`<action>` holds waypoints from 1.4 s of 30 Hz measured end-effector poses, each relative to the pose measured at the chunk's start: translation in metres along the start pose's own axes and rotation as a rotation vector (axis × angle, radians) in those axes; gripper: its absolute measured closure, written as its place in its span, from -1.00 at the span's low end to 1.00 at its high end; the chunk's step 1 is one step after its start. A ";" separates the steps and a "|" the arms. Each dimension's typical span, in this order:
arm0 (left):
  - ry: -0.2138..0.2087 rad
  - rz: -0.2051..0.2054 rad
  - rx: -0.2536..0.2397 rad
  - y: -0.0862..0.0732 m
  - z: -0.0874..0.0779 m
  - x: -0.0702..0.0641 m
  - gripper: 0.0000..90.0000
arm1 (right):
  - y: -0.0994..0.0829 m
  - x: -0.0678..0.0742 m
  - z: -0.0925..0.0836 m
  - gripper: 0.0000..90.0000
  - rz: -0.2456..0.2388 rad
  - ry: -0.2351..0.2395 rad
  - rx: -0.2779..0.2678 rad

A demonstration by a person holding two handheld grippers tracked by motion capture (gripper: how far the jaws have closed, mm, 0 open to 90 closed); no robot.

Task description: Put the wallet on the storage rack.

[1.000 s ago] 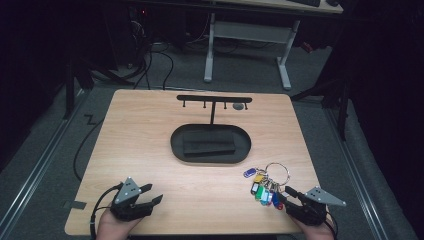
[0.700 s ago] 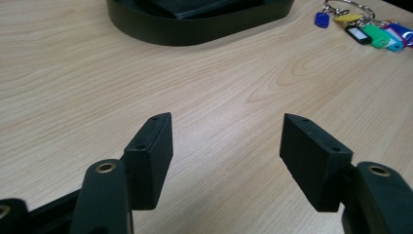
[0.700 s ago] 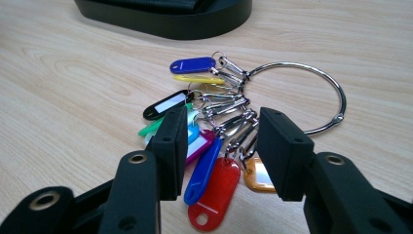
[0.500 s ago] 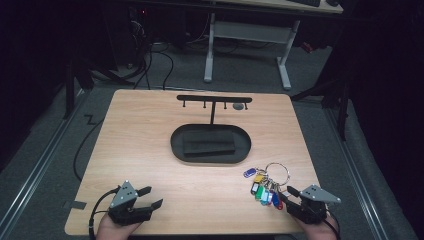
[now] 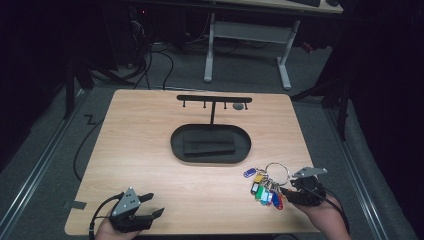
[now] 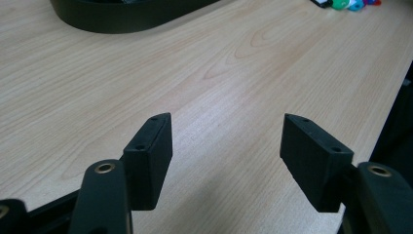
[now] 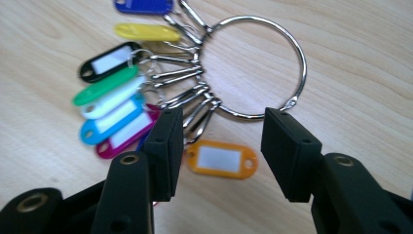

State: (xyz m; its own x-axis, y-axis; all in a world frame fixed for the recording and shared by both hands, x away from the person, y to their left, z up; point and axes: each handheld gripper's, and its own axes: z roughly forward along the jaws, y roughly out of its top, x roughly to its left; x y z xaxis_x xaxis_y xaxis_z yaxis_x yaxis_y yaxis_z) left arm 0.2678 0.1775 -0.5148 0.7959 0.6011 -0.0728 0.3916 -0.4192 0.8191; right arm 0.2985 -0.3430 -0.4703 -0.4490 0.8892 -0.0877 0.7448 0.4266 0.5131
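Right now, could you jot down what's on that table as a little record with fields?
Surface: wooden table
Centre: black oval tray holding a dark flat block
Behind the tray: black T-shaped hook stand, nothing hanging on its hooks
Near right edge: key ring with coloured tags, lying flat on the wood
Right gripper: jaws apart, poised just over the ring and tags, not gripping them
Left gripper: jaws wide apart over bare wood, nothing between them
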 end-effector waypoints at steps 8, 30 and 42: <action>-0.001 0.014 -0.002 0.000 -0.002 -0.002 -0.18 | 0.040 -0.023 0.024 0.18 -0.009 -0.005 0.213; -0.003 0.007 0.011 -0.005 -0.004 -0.001 -0.18 | 0.081 -0.066 0.073 0.58 0.103 0.058 0.487; 0.007 -0.004 0.016 -0.006 -0.006 0.003 -0.18 | 0.088 -0.072 0.079 0.75 0.122 0.072 0.563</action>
State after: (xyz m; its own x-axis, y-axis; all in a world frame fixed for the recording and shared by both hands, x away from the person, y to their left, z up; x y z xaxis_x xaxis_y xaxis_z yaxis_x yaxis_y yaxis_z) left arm 0.2650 0.1858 -0.5167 0.7912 0.6073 -0.0717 0.4016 -0.4275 0.8099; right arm 0.4354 -0.3567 -0.4861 -0.3612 0.9324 0.0116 0.9323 0.3613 -0.0187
